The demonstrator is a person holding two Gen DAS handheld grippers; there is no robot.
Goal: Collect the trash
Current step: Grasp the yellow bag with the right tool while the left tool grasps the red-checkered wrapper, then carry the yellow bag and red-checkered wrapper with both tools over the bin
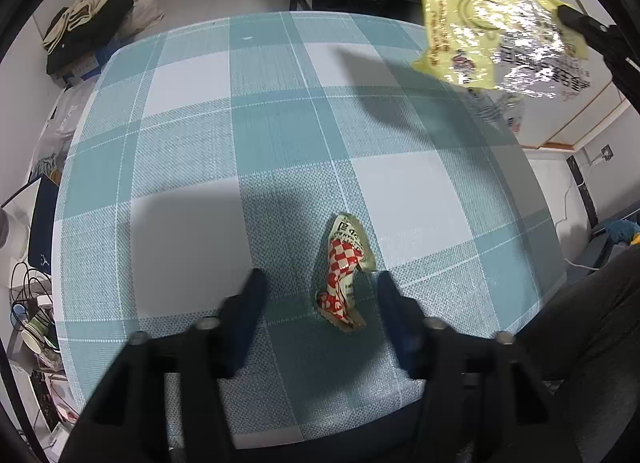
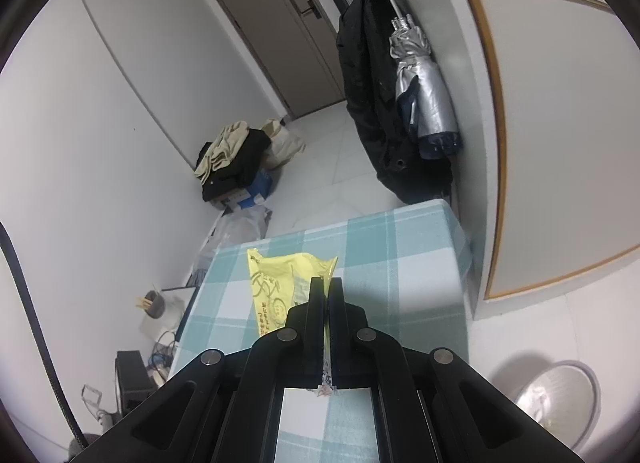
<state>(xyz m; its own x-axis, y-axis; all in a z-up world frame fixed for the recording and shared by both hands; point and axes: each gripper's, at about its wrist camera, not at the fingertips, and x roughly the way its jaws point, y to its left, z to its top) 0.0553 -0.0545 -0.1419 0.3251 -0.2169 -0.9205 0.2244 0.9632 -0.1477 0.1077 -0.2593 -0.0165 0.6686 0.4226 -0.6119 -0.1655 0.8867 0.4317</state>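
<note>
A crumpled red-and-white checked wrapper (image 1: 346,275) lies on the teal checked tablecloth (image 1: 240,123) near the front edge. My left gripper (image 1: 320,291) is open, its fingers on either side of the wrapper and just above the cloth. My right gripper (image 2: 328,283) is shut on a yellow and silver foil snack bag (image 2: 280,283) and holds it up above the table. The same bag (image 1: 496,23) hangs at the upper right of the left wrist view, pinched by the right gripper's black finger (image 1: 588,27).
The table (image 2: 420,247) stands against a wall with a wood-framed panel. A grey round bin (image 2: 556,399) stands on the floor to the right. Piled clothes (image 2: 236,159), bags and a hanging black coat (image 2: 380,103) lie beyond the table. Cables and cups (image 1: 32,315) crowd the left side.
</note>
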